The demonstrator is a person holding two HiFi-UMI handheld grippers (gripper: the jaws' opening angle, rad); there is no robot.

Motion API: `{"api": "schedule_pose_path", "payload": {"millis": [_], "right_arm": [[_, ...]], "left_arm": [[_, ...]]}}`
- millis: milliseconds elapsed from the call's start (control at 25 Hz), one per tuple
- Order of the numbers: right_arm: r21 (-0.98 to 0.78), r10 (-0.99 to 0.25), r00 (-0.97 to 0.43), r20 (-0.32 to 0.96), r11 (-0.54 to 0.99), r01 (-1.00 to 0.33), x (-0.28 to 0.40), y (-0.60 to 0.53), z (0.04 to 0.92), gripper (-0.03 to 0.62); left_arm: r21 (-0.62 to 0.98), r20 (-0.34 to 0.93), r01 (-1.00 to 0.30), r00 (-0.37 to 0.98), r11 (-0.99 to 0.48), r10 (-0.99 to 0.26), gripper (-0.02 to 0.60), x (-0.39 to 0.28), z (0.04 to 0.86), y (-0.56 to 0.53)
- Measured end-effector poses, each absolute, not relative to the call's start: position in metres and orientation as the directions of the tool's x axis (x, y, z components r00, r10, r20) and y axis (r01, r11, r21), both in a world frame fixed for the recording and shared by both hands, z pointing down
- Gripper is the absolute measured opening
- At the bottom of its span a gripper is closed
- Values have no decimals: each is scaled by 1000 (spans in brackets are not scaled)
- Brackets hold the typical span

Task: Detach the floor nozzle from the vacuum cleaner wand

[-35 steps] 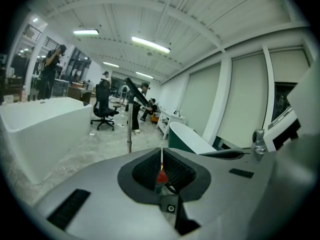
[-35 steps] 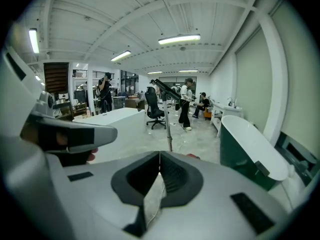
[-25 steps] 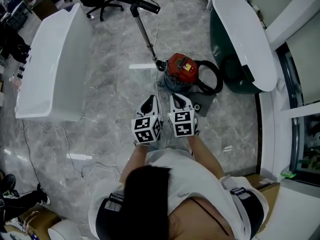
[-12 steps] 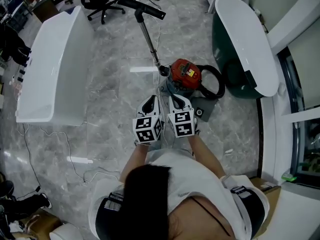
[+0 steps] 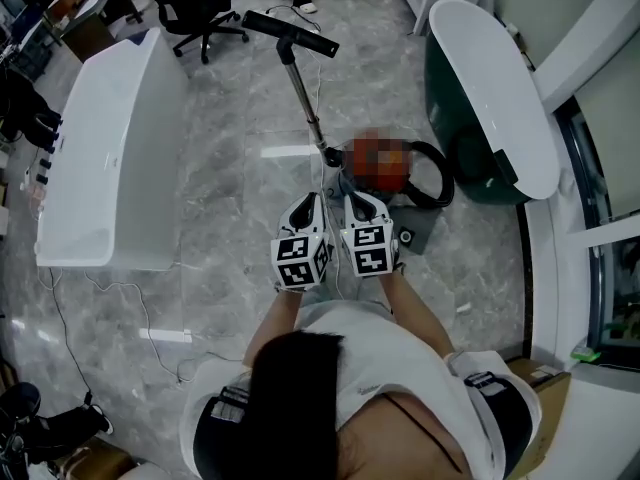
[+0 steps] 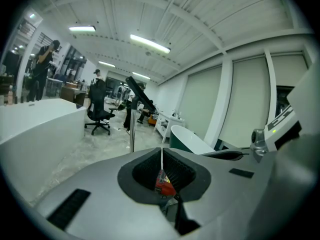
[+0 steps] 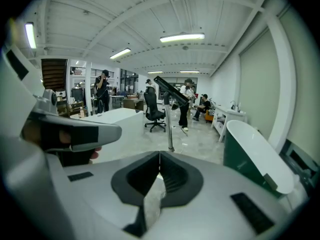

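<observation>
- Out ahead on the grey floor (image 5: 230, 168), the vacuum stands w/ its wand (image 5: 305, 103) slanting up and away from the red body (image 6: 164, 184). The floor nozzle (image 5: 290, 34) is on the wand's far end, raised off the floor.
- Progress: nothing done yet by my read. Nozzle + wand look like one piece, and neither tong touches either.
- What's left is pretty much all of it: get closer, grip the wand w/ one tong and the nozzle neck w/ the other, free the joint, pull apart. I can't make out any catch from here, too small.
- Left gripper (image 5: 305, 203): jaws pressed together, nothing pinched. Its own view shows only the red body past the tips, w/ the wand and nozzle up beyond.
- Right gripper (image 5: 360, 204): jaws fully together too, empty. Its view has the wand standing straight ahead, well apart.
- Both tongs sit side by side just short of the body, well apart from the nozzle.
- Surroundings: white tub (image 5: 100, 148) on the left, green tub (image 5: 490, 88) on the right, black hose (image 5: 437, 173) coiled beside the body, office chair (image 5: 195, 3) beyond the nozzle. The wand is in open floor between the tubs, so approach looks unobstructed.
</observation>
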State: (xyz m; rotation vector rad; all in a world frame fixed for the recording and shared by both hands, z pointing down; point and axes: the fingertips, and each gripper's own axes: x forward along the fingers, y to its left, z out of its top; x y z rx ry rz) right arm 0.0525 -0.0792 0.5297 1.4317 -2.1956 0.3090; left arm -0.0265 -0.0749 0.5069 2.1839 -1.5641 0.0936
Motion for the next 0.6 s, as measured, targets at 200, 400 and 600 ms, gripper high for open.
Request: {"api": "schedule_pose_path", "payload": {"millis": [200, 400, 600], "right_arm": [[82, -793, -327, 513, 425, -902, 34, -95, 529, 15], [83, -812, -299, 501, 390, -917, 32, -111, 525, 15], [84, -826, -272, 494, 356, -931, 29, -121, 521, 15]], "left_arm": [[306, 301, -912, 366, -274, -881, 15, -38, 504, -92], [301, 293, -907, 382, -295, -877, 15, -43, 501, -108], [298, 279, -898, 406, -324, -870, 15, -46, 496, -119]]}}
